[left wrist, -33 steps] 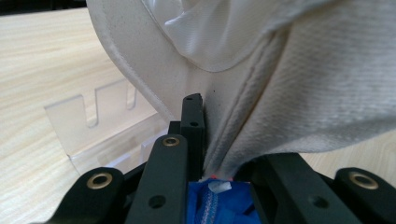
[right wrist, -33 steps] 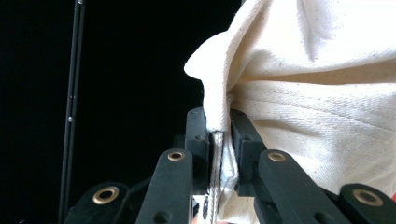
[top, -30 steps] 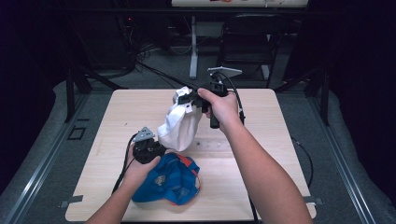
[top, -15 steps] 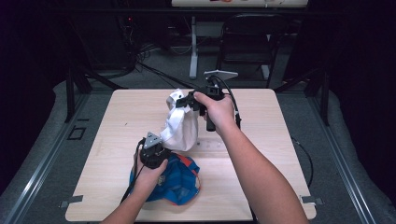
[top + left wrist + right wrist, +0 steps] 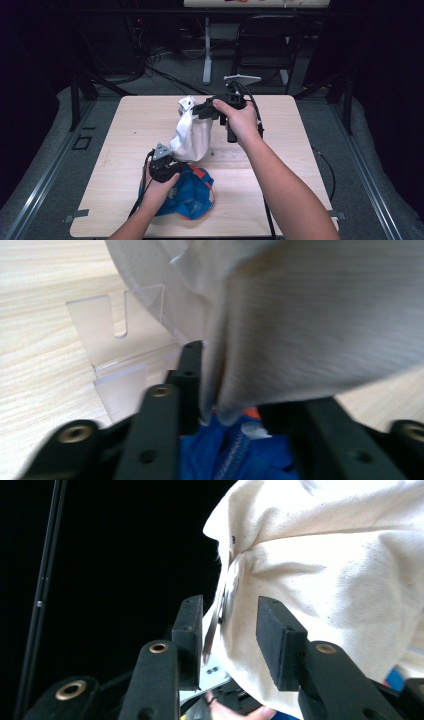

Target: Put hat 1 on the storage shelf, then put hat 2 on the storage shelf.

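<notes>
A white cloth stands draped over a clear plastic stand in the middle of the table. A blue cloth with orange trim lies in front of it. My left gripper is at the white cloth's lower edge, above the blue cloth. Its jaws have just been opening, and the white hem hangs loose between them. My right gripper is at the cloth's top. Its jaws have also just been opening, with a fold of the white cloth between them, not pinched.
The person's forearms reach in from the front edge. Behind the table stand a black chair and a white post, with cables on the dark floor. Bare wood lies left and right of the cloths.
The white cloth, stretched between the two grippers a second ago, now hangs slack on its stand. The left hand has slid slightly toward the front; the right hand has eased slightly left.
</notes>
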The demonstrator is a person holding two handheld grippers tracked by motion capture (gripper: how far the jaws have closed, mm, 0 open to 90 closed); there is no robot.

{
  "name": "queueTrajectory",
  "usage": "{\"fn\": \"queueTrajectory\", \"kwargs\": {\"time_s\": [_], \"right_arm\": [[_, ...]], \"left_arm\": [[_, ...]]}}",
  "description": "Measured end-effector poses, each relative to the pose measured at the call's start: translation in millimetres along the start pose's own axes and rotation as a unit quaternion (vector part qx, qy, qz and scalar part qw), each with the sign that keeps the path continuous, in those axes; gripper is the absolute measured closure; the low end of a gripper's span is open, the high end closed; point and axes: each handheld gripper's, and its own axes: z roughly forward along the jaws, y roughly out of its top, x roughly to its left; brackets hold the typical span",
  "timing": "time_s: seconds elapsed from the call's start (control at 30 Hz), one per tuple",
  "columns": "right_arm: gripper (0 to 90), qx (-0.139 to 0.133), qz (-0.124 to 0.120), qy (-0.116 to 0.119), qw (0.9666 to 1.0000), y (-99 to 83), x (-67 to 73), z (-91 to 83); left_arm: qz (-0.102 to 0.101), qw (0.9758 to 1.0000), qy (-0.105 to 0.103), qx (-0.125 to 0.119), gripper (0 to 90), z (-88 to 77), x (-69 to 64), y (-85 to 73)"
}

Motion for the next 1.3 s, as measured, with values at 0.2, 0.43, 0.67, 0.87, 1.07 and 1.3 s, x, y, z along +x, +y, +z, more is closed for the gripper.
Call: {"fn": "queueTrajectory", "kwargs": {"time_s": [0.2, 0.43, 0.67, 0.87, 1.07, 1.3], "right_arm": [[60.6, -0.028, -0.056, -0.039, 0.9973, -8.4, 0.2, -24.5], [56.5, -0.059, -0.089, -0.066, 0.9921, -31.1, -12.9, -54.4], [53.3, -0.064, -0.123, -0.096, 0.9857, -52.6, -24.5, -64.0], [53.4, -0.065, -0.129, -0.116, 0.9827, -74.6, -44.3, -64.8], [56.5, -0.081, -0.137, -0.131, 0.9785, -89.1, -58.8, -64.2], [57.1, -0.110, -0.183, -0.163, 0.9632, -117.8, -77.3, -54.8]], "left_arm": [[0.018, 0.9998, -0.005, -0.010, 55.2, -19.4, -1.5, -4.4], [0.025, 0.9996, -0.008, 0.009, 53.9, -47.9, 9.5, -12.3], [0.018, 0.9998, -0.004, 0.006, 53.4, -69.6, 23.6, -20.1], [0.003, 0.9999, 0.008, 0.005, 52.7, -88.2, 37.2, -28.8], [-0.012, 0.9997, 0.019, -0.004, 52.4, -93.2, 44.5, -37.3], [-0.007, 0.9995, 0.030, 0.002, 47.6, -90.0, 47.3, -45.7]]}}
